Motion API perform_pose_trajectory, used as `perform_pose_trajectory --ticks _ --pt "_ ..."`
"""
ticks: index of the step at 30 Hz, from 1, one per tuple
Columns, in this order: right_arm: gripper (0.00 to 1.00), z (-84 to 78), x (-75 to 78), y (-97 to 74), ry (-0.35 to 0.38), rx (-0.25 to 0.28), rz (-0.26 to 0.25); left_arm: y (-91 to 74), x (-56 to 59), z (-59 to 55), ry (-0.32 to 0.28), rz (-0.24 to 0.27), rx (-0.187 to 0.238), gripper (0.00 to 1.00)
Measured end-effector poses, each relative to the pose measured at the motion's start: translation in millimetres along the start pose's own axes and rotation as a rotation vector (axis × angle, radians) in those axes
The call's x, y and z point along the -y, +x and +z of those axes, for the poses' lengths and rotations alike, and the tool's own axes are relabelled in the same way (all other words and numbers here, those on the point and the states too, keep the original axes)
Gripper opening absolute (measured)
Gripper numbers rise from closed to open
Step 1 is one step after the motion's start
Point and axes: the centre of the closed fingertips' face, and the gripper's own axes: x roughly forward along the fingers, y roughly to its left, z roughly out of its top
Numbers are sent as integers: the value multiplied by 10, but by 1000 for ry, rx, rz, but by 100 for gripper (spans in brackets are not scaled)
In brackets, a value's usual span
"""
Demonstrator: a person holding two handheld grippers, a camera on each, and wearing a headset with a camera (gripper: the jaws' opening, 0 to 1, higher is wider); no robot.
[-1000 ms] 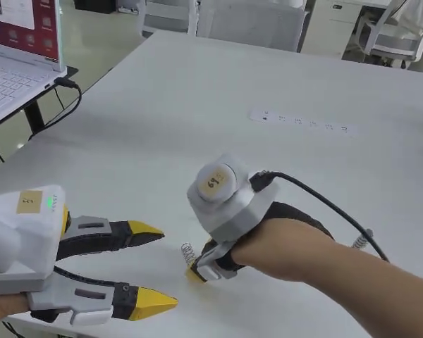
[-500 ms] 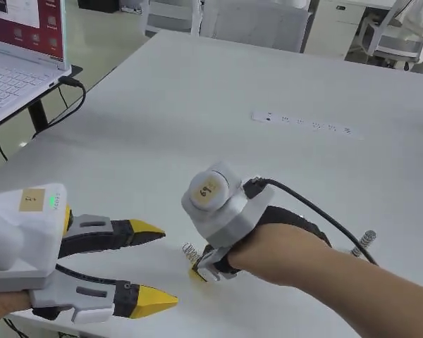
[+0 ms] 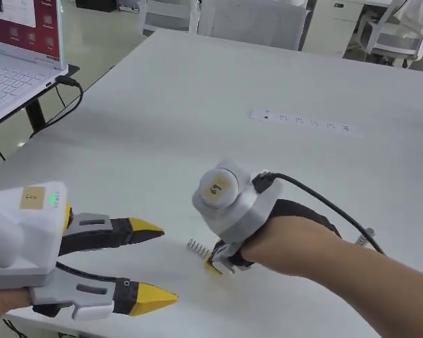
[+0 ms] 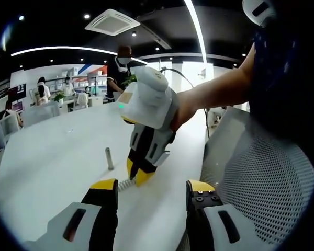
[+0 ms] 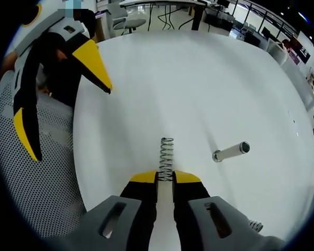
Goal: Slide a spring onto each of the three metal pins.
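Observation:
My right gripper point(image 3: 216, 265) points down at the white table, shut on one end of a small coil spring point(image 3: 196, 247). In the right gripper view the spring point(image 5: 166, 151) sticks straight out from the closed yellow tips point(image 5: 165, 178). A short metal pin point(image 5: 230, 152) stands on the table just right of it. My left gripper point(image 3: 155, 264) hovers at the lower left, open and holding nothing. In its view the jaws point(image 4: 152, 188) frame the right gripper point(image 4: 146, 151), the spring point(image 4: 125, 184) and the upright pin point(image 4: 109, 158).
A second loose spring point(image 3: 363, 238) lies on the table beside the right forearm, also seen in the right gripper view point(image 5: 255, 226). A white power strip point(image 3: 303, 121) lies further back. A laptop point(image 3: 17, 49) sits at the far left. The table's front edge point(image 3: 197, 331) is close.
The right gripper has shifted slightly to the right with the spring in it. The left gripper has stayed in place, open.

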Motion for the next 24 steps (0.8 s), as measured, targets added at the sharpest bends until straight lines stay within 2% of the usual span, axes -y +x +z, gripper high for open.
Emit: perform_pose_trajectory --ticks 5,11,24 --pt "8 -62 16 -57 -15 0 12 -6 -26 -17 -2 5 -7 47" --pt "8 -103 -32 -229 -42 19 41 41 -50 -31 3 5 -21 45" --pt "8 -64 -137 -606 -93 59 81 176 -25 71 32 -34 -31 44"
